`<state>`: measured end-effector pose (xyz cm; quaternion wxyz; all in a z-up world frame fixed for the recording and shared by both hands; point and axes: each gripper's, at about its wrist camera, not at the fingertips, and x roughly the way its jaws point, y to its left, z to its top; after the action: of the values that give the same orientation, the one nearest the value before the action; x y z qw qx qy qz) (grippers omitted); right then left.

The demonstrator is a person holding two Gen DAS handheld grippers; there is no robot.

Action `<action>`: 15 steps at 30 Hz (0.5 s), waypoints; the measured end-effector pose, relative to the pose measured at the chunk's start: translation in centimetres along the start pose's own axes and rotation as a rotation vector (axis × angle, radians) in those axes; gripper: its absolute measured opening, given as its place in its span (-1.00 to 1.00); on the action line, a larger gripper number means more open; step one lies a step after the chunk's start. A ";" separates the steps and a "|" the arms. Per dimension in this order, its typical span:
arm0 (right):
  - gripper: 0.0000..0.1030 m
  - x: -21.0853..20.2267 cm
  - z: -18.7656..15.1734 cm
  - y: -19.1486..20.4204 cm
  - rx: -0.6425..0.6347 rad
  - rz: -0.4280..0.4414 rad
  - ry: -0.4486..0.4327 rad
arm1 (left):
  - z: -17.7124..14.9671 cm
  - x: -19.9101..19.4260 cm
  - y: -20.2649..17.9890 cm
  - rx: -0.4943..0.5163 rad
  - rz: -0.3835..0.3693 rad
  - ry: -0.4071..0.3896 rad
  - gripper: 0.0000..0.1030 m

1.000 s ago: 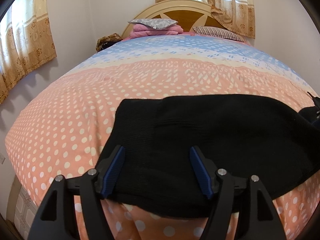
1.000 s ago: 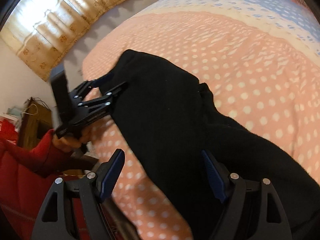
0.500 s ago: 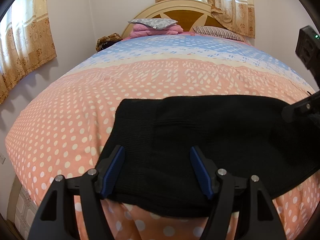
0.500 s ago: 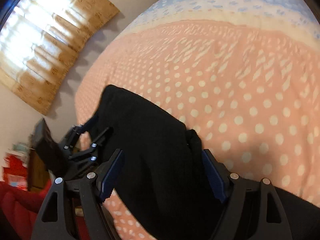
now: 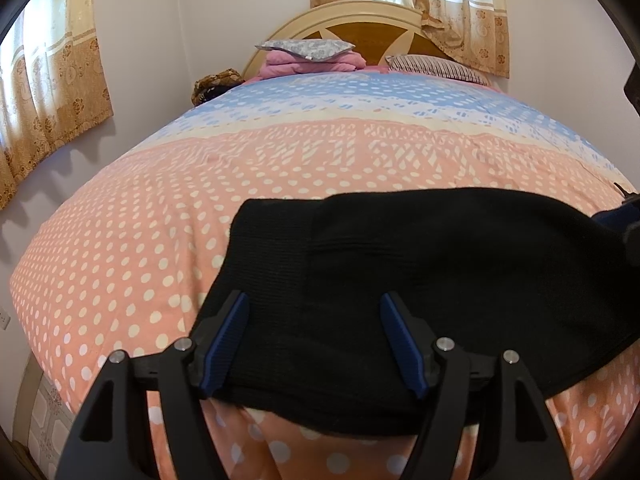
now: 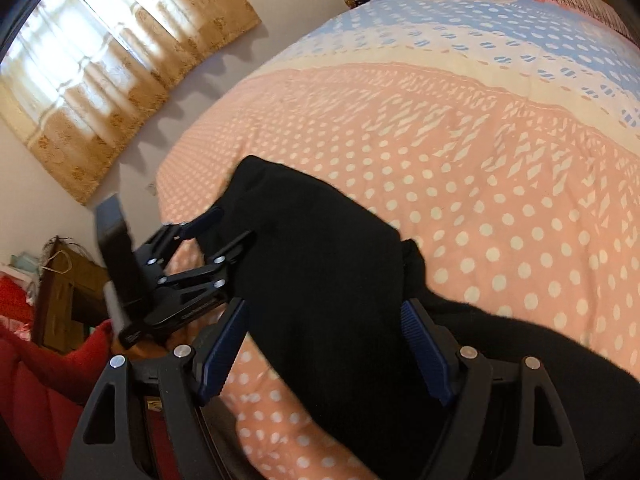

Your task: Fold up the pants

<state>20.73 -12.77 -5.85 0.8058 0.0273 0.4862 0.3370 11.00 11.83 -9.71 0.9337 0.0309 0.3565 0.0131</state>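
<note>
Black pants [image 5: 420, 280] lie across the near end of a bed [image 5: 120, 260] covered in a pink, cream and blue dotted quilt, their lower edge hanging a little over the bed's near side. Seen from the left wrist, a patterned curtain [image 5: 48, 92] hangs at far left, the left gripper [image 5: 314, 320] sits over the left part of the pants with its blue-padded fingers [image 5: 228, 340] spread wide and the cloth lying loose between them, pinched by neither pad, and a curved wooden headboard [image 5: 360, 28] stands at the far end with pink bedding [image 5: 308, 64] and a grey patterned cushion [image 5: 304, 46] stacked before it, a striped pillow [image 5: 436, 68] to its right; a second curtain [image 5: 460, 12] hangs above, and a sliver of the other tool shows at the right edge. Seen from the right wrist, a red sleeve [image 6: 48, 360] and a wooden cabinet [image 6: 68, 280] fill the lower left, the left gripper [image 6: 232, 228] reaches onto the far end of the pants [image 6: 320, 280], and the right gripper [image 6: 324, 348] hovers over the middle of the garment, its jaws likewise wide apart with the black cloth running between the pads and not clamped, while the dotted quilt stretches off to the right
</note>
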 end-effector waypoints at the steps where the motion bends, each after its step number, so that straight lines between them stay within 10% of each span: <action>1: 0.54 0.2 -0.1 0.1 -0.002 -0.004 0.005 | 0.0 0.0 -0.1 0.000 0.001 0.000 0.39; 5: 0.49 0.4 0.3 -1.7 0.074 0.024 -0.020 | 0.0 0.0 -0.1 0.002 0.000 0.001 0.39; 8: -0.12 -0.3 1.8 -4.5 0.177 0.088 -0.091 | 0.1 -0.1 0.0 0.000 -0.001 0.004 0.39; 15: -0.30 1.4 2.9 -7.3 0.102 -0.145 -0.008 | 0.1 -0.1 0.0 0.001 0.000 0.004 0.39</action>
<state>27.20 -16.77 -8.13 0.8275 0.0344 0.5003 0.2525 10.99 11.79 -9.60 0.9330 0.0315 0.3582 0.0128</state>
